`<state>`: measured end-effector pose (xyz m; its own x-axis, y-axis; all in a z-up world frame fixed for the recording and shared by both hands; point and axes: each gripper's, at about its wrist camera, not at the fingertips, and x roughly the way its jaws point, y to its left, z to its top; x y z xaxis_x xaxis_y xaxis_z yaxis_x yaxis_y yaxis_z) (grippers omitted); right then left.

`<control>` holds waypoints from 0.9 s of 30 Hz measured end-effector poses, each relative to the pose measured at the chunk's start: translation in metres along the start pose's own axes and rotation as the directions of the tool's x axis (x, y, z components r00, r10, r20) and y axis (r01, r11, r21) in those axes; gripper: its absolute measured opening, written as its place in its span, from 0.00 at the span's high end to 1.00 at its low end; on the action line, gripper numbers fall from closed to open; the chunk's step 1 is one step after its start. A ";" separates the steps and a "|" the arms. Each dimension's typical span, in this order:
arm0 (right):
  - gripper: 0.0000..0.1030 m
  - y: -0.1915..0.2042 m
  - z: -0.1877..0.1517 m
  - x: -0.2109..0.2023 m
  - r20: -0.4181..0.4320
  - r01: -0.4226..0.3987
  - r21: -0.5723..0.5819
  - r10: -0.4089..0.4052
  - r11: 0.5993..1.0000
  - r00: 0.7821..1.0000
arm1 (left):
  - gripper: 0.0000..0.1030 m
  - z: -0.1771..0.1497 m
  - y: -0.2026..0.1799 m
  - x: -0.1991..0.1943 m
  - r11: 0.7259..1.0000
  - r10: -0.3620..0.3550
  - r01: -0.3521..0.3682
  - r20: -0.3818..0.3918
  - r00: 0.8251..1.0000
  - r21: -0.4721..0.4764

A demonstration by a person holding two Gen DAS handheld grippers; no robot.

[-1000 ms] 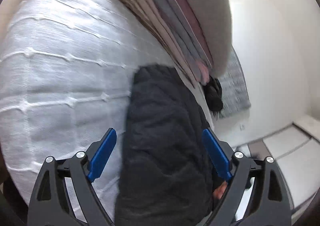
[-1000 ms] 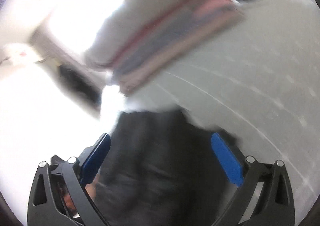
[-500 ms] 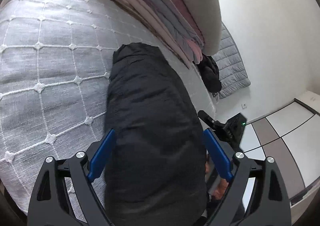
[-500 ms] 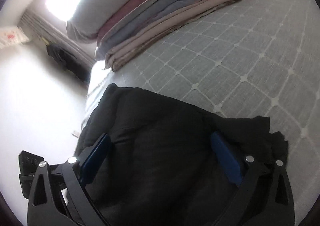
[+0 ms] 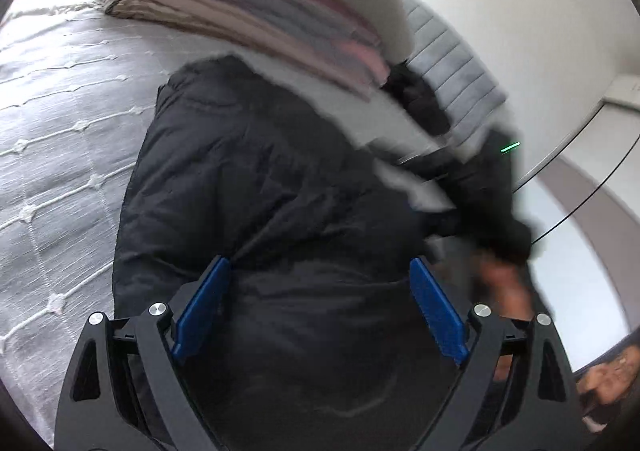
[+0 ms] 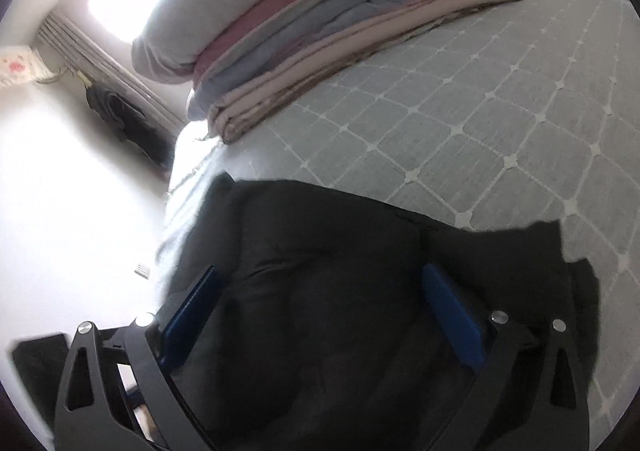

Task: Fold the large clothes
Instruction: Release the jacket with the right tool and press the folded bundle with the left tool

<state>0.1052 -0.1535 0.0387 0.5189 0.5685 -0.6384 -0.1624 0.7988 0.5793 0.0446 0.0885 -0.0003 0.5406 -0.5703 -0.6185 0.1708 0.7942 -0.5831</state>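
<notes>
Nearer now than a half-second ago, both grippers, left [image 5: 319,271] and right [image 6: 320,283], gape wide, holding nothing, over the black puffy padded jacket [image 5: 256,187] lying directly beneath them on the grey quilted bedspread [image 6: 480,99]

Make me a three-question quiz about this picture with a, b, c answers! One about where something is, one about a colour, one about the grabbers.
1. Where does the black jacket lie?
a) on the floor
b) on the grey bedspread
c) on top of the stack of folded blankets

2. What colour are the pads on the fingers?
a) blue
b) red
c) yellow

3. How does the left gripper stand?
a) shut on the jacket
b) open
c) shut on a blanket

Answers: 1 b, the quilted bedspread shows around the jacket. 2 a, both views show blue pads. 3 b, the fingers stand wide apart with jacket between them; the right gripper too.
</notes>
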 end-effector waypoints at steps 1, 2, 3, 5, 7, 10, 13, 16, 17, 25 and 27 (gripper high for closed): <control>0.06 0.003 0.000 -0.011 0.005 -0.007 -0.005 0.007 1.000 1.000 | 0.16 0.000 0.000 -0.001 1.000 0.010 -0.010 0.000 1.000 0.003; 0.06 0.008 -0.003 -0.027 0.017 -0.020 -0.017 0.021 1.000 1.000 | 0.16 0.001 0.002 -0.003 1.000 0.007 -0.007 0.003 1.000 -0.003; 0.06 0.013 -0.007 -0.043 0.034 -0.039 -0.028 0.040 0.999 0.999 | 0.16 0.002 0.002 -0.004 1.000 0.003 -0.003 0.003 1.000 -0.011; 0.06 0.016 -0.019 -0.067 0.077 -0.081 -0.044 0.084 0.996 0.993 | 0.16 0.001 0.005 -0.005 1.000 0.000 0.000 0.002 1.000 -0.026; 0.06 0.007 -0.042 -0.080 0.103 -0.086 -0.040 0.090 0.995 0.991 | 0.16 0.000 0.006 -0.003 1.000 0.008 -0.008 -0.001 1.000 -0.021; 0.06 -0.021 -0.072 -0.050 -0.025 -0.060 -0.065 0.059 0.996 0.998 | 0.16 -0.003 0.002 -0.003 1.000 -0.015 0.015 -0.003 1.000 0.003; 0.06 -0.031 -0.065 -0.075 0.021 -0.120 0.054 0.119 0.991 0.993 | 0.16 -0.009 -0.002 -0.011 1.000 0.008 -0.008 0.015 1.000 0.021; 0.07 -0.040 -0.066 -0.119 0.134 -0.165 0.050 0.157 0.985 0.978 | 0.16 -0.011 0.003 -0.025 1.000 -0.027 0.027 0.044 0.999 0.003; 0.06 -0.052 -0.072 -0.130 0.154 -0.149 0.057 0.139 0.987 0.978 | 0.16 -0.011 0.007 -0.032 0.999 -0.039 0.040 0.060 0.997 -0.010; 0.06 -0.126 -0.096 -0.126 0.081 -0.081 0.345 0.056 0.935 0.995 | 0.15 -0.009 0.036 -0.066 0.986 -0.050 0.070 0.136 0.989 -0.149; 0.06 -0.125 -0.096 -0.114 0.042 -0.065 0.354 0.053 0.933 0.998 | 0.15 -0.010 0.044 -0.069 0.979 -0.056 0.083 0.144 0.988 -0.189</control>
<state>-0.0143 -0.2995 -0.0099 0.5444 0.6013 -0.5849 0.1120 0.6389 0.7611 0.0071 0.1602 0.0116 0.6433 -0.5777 -0.5024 0.0567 0.6904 -0.7212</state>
